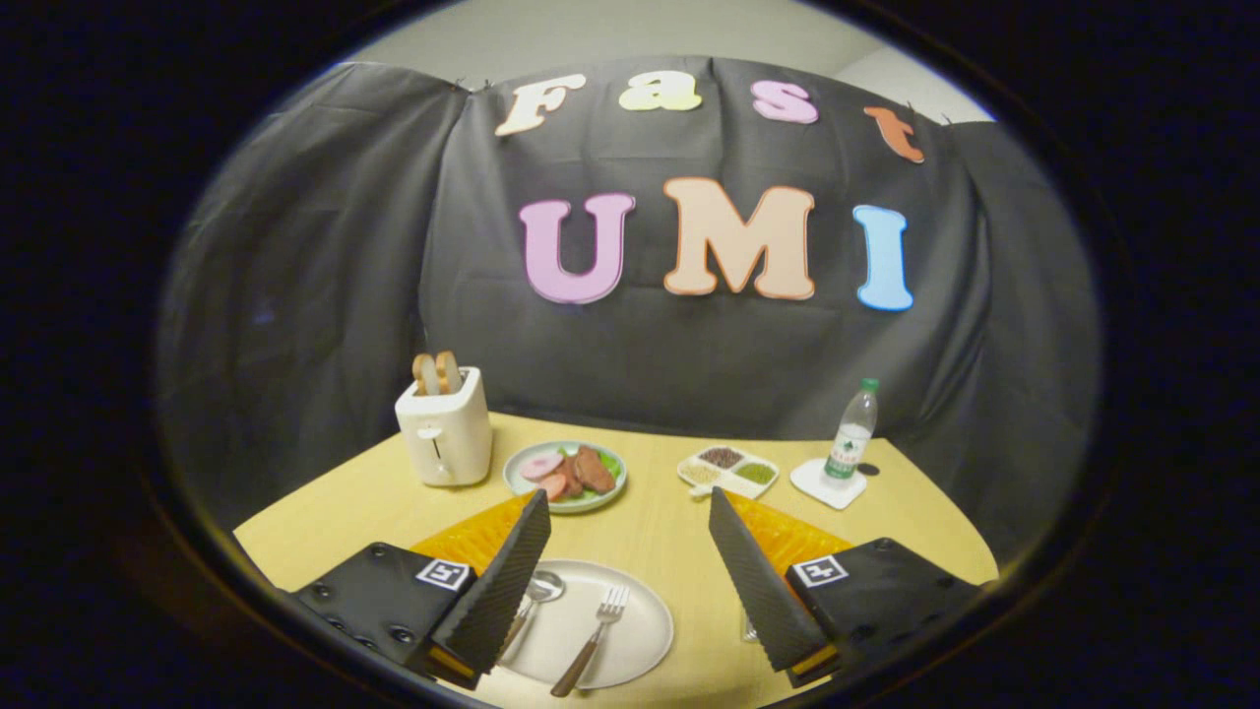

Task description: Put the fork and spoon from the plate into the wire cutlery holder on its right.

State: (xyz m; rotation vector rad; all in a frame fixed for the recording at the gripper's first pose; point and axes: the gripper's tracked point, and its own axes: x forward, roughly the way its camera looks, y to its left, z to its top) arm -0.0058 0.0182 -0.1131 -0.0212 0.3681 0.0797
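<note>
Claw (630, 581) spread wide, empty, above bench (669, 532). Fork (594, 640) & spoon (532, 601) lie on plate (640, 620) btwn fingers. Step: approach for 1st pick. Next: drop, centre on fork handle, close. Holder likely behind right finger, can't tell.

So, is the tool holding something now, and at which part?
Nothing is held. The tool is open, its fingers wide apart above the plate. The fork and the spoon lie on the plate, untouched.
</note>
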